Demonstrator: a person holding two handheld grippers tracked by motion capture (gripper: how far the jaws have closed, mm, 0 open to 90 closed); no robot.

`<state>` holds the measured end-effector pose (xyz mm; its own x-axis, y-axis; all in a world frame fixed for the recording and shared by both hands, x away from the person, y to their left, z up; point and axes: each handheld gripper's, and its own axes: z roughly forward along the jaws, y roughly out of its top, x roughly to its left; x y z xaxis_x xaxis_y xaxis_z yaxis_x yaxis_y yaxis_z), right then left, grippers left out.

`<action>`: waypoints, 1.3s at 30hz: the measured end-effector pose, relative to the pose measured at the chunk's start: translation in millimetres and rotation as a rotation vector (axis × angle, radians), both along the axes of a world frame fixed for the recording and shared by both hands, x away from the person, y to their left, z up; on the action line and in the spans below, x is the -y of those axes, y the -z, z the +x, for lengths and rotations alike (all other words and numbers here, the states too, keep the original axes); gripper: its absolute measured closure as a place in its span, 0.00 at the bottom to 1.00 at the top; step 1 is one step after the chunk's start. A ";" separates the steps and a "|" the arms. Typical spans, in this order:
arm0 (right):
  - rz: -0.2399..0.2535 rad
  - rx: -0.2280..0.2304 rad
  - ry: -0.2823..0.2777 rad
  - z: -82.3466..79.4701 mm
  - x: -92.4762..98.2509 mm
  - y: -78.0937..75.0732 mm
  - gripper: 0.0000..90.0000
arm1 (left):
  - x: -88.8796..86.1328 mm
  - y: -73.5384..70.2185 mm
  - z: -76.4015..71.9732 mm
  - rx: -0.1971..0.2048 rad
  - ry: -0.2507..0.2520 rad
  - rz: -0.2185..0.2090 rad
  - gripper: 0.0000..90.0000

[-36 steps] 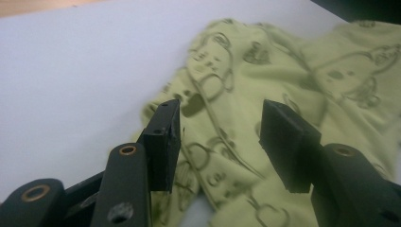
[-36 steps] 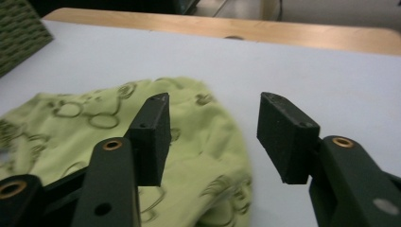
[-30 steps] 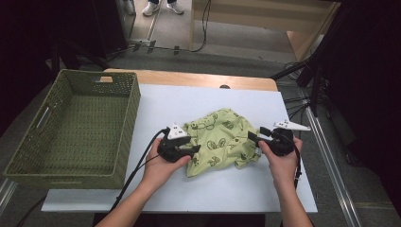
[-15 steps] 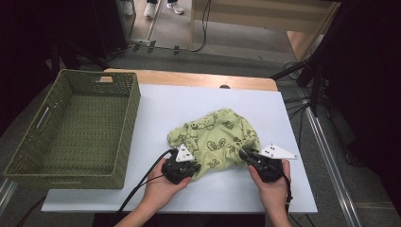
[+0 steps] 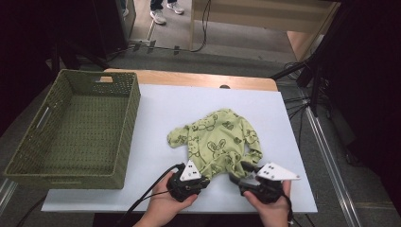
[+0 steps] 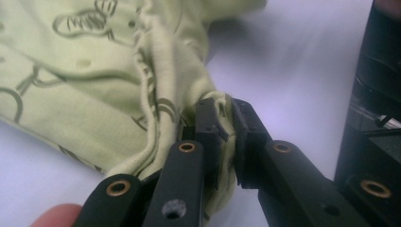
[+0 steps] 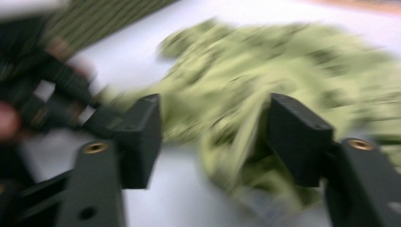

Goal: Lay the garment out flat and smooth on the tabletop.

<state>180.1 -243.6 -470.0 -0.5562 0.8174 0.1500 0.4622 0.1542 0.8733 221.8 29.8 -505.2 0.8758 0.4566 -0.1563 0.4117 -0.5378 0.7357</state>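
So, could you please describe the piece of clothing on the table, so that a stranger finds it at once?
On the white table, right of the green basket, lies a crumpled garment near the front edge. It alone is soft cloth: pale green with dark cartoon outlines.

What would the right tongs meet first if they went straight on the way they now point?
Most likely the green printed garment: the open right tongs point at its bunched hem, which lies just ahead between the jaws, though blur leaves the depth unclear.
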 end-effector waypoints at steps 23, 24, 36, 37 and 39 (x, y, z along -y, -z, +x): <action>-0.066 -0.276 0.312 120.3 56.3 46.8 0.93 | 0.0 3.3 0.7 -0.029 -0.014 -0.010 0.91; -0.071 -0.280 0.300 122.6 60.1 44.0 0.93 | -0.1 2.4 1.1 -0.028 -0.012 -0.008 0.92; -0.140 -0.179 0.434 132.3 120.8 9.4 0.94 | 27.5 -11.1 -20.7 -0.026 0.120 -0.088 0.92; -0.140 -0.179 0.451 131.5 124.6 10.0 0.94 | 29.4 -11.0 -23.5 -0.027 0.138 -0.091 0.92; -0.133 -0.187 0.479 130.0 131.2 12.6 0.94 | 30.5 -10.8 -25.9 -0.031 0.150 -0.085 0.91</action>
<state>310.1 -374.8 -482.6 -0.0899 0.9920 0.0889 0.6541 -0.0085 0.7564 195.9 -0.7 -494.5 0.9272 0.3057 -0.2165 0.3548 -0.5314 0.7692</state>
